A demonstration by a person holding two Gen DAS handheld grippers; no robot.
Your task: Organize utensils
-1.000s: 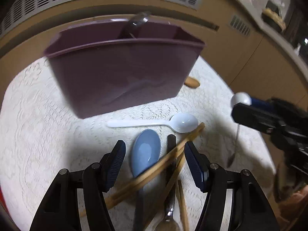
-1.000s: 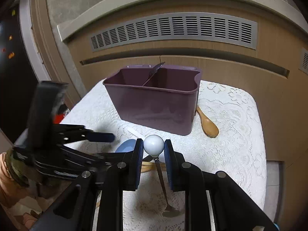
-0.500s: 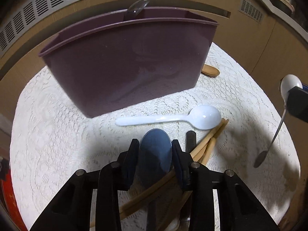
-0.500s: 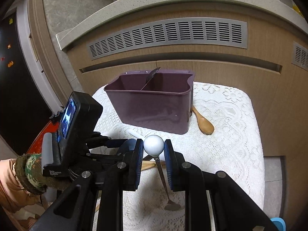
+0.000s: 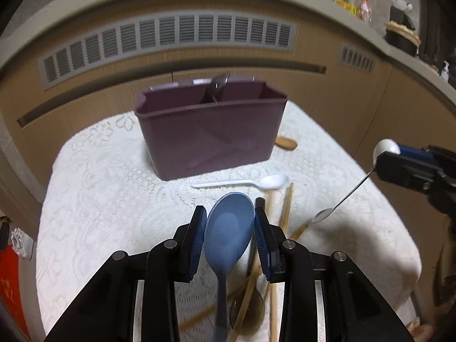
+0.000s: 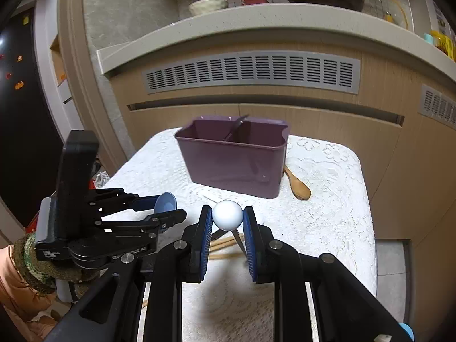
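Observation:
My left gripper (image 5: 229,219) is shut on the bowl of a blue spoon (image 5: 228,228), lifted off the table with its handle hanging down toward me. My right gripper (image 6: 227,219) is shut on the white ball end (image 6: 227,214) of a thin metal spoon (image 5: 342,199), whose small bowl hangs below. A purple two-compartment caddy (image 5: 211,136) stands at the back of the lace-covered table (image 5: 114,199) with one dark utensil leaning inside. A white plastic spoon (image 5: 245,182), wooden chopsticks (image 5: 286,208) and a dark spoon lie in front of it.
A wooden spoon (image 6: 297,185) lies beside the caddy's right end. Brown cabinets with a grey vent grille (image 6: 250,71) rise close behind the table. The person's sleeved left hand (image 6: 17,268) holds the left gripper at the lower left.
My left gripper closed on the blue spoon's bowl and then lifted it up and back from the caddy. My right gripper, still holding the ball-ended spoon, also rose and drew back.

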